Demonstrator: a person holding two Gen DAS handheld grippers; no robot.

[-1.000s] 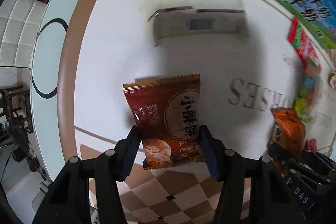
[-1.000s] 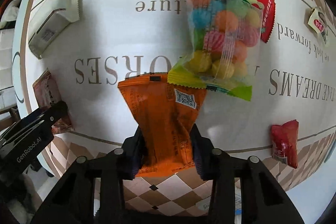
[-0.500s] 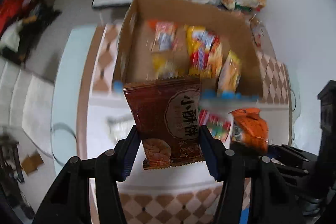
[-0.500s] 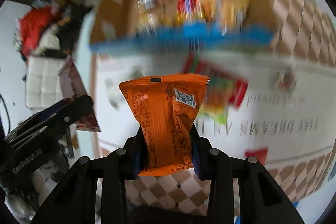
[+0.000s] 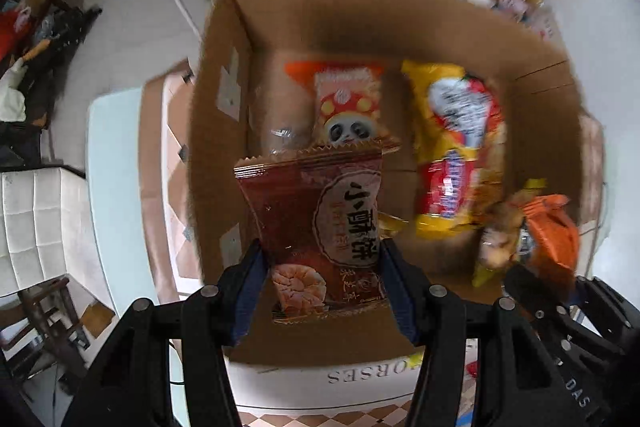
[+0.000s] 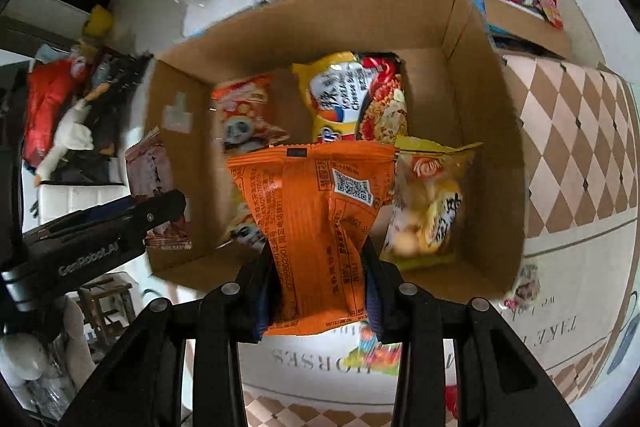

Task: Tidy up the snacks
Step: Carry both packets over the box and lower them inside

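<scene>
**Two packets hanging over the box, both ready to drop**

The left hand-held gripper [image 5: 322, 281] is clamping a dark red biscuit packet [image 5: 316, 227] by its lower half, and the packet is standing upright above the near left part of the cardboard box [image 5: 224, 131]. The right hand-held gripper [image 6: 318, 285] is squeezing an orange snack packet [image 6: 316, 223] hard enough to pinch its waist, and that one is hanging over the near middle of the box.

Inside the box, snacks are already lying on the bottom: a panda-print packet [image 6: 244, 119] toward the left wall, a yellow and red bag [image 6: 356, 95] at the far middle, and a yellow bag of round pieces [image 6: 430, 207] against the near right side. So a good share of the sorting looks done.

What is left? By my reading, both held packets are waiting for release into the box, and a colourful candy bag [image 6: 376, 347] is lying on the tabletop [image 6: 560, 331] just in front of the box, with another small item near the box's right corner, too blurred to name.
</scene>
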